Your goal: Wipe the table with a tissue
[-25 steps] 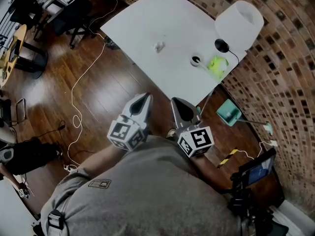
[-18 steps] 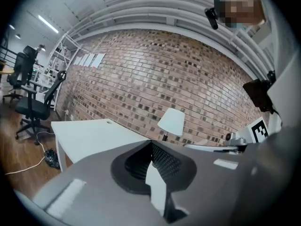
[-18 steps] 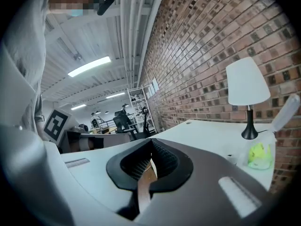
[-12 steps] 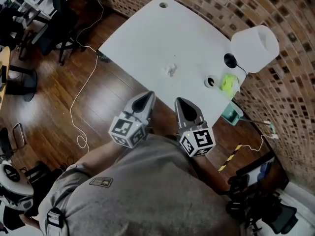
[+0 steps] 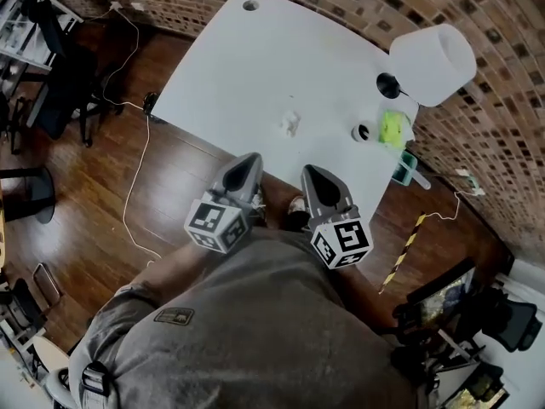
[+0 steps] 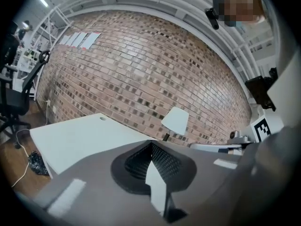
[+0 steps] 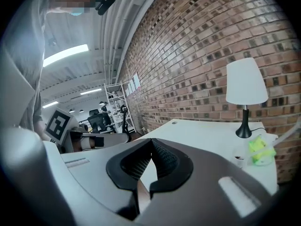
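A small crumpled white tissue lies near the middle of the white table. My left gripper and right gripper are side by side at the table's near edge, both pointing toward it and short of the tissue. Each one's jaws taper to a closed tip with nothing between them. The left gripper view shows the left gripper shut, with the table ahead. The right gripper view shows the right gripper shut, with the table beyond. The tissue is hidden in both gripper views.
At the table's far right stand a white-shaded lamp, a yellow-green object and a small round white object. A teal item sits beside the table's right edge. A white cable runs over the wood floor, office chairs stand at left, and a brick wall borders the right.
Both grippers have moved toward the table, from well back over the wood floor to its near edge. They stay shut and side by side. The tissue has not moved.
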The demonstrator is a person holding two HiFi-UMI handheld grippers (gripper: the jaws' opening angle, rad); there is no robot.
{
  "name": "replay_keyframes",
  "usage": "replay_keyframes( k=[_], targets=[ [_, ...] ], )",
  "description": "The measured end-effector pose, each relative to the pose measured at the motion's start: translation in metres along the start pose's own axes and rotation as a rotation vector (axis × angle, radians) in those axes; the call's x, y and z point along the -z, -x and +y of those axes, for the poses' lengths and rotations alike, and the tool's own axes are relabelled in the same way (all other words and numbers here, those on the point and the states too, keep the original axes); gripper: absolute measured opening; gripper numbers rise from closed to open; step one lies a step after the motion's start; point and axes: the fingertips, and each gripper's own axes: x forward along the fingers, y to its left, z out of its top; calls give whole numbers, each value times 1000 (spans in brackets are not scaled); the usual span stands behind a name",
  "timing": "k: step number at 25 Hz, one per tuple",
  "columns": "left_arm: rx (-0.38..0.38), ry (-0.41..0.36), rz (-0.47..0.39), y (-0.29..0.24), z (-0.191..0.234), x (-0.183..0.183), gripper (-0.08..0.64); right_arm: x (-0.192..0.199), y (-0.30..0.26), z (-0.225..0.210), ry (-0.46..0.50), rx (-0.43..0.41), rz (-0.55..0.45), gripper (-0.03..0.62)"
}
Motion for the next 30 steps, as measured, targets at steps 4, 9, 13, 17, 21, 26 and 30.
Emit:
replay_keyframes(
  k=[4,9,13,17,21,26,30],
  targets=[
    [14,-31,35,-19,-4,3,2,3,-2,-21,-33,40,-14,12],
    [14,-64,59,-43,-6,2,2,-3,-12,-42,-49,36,-33,12],
    [-20,-101,94,-61,-6,1,2,-4,-20,-60,-54,20,-17,12],
    [-48,-107,116,-77,-4,5,2,0,-27,-77,-54,12,2,12],
    [-42,-116,168,-83,5,19,2,7,-32,-79,-69,31,29,12],
    [-10,-172,242,-100,16,37,2,12,-40,-87,-82,74,60,12],
    [-7,-206,320,-109,27,61,2,24,-46,-90,-97,94,101,12]
  ],
)
